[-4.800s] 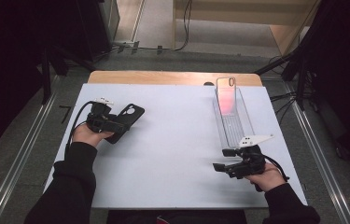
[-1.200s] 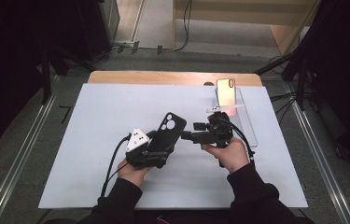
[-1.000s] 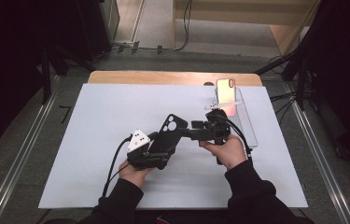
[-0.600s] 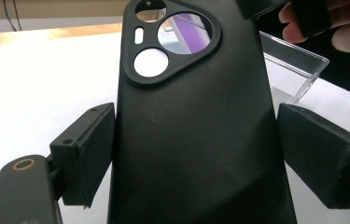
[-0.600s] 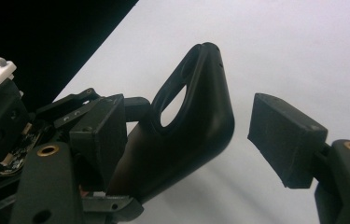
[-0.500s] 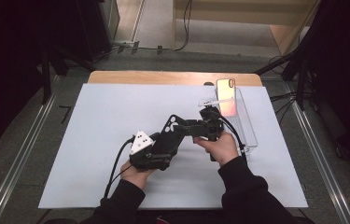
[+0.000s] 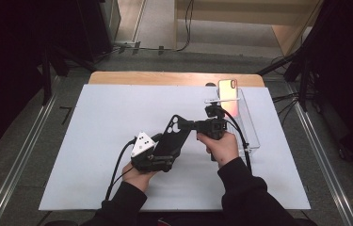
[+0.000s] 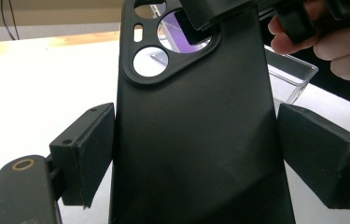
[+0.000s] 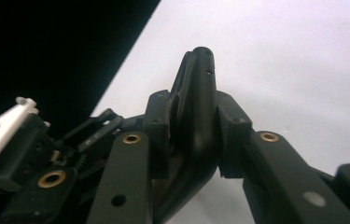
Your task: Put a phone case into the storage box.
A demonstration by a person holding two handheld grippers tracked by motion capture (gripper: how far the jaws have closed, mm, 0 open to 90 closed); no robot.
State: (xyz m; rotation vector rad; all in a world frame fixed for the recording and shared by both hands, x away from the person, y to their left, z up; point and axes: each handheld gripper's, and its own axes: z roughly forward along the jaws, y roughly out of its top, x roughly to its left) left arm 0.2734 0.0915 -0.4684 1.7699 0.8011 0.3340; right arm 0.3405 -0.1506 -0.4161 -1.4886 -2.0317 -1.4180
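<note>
We read no writing on the black phone case; its camera end points to the frame's upper right. Our left tongs grasp its lower end, and our right tongs, jaws just closing, clench its top edge.

White table, clear tray

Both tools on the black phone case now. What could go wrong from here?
1. The right tool has just been closing and pinches the thin camera-end edge of the black phone case; on so little contact it might slip or bend the case.
2. The left tool has pads at the case's sides in its own view, with a slight gap at the right pad; a pull could shift the case.
3. The clear tray with the phone sits just beyond the right hand; a swing could knock it.
</note>
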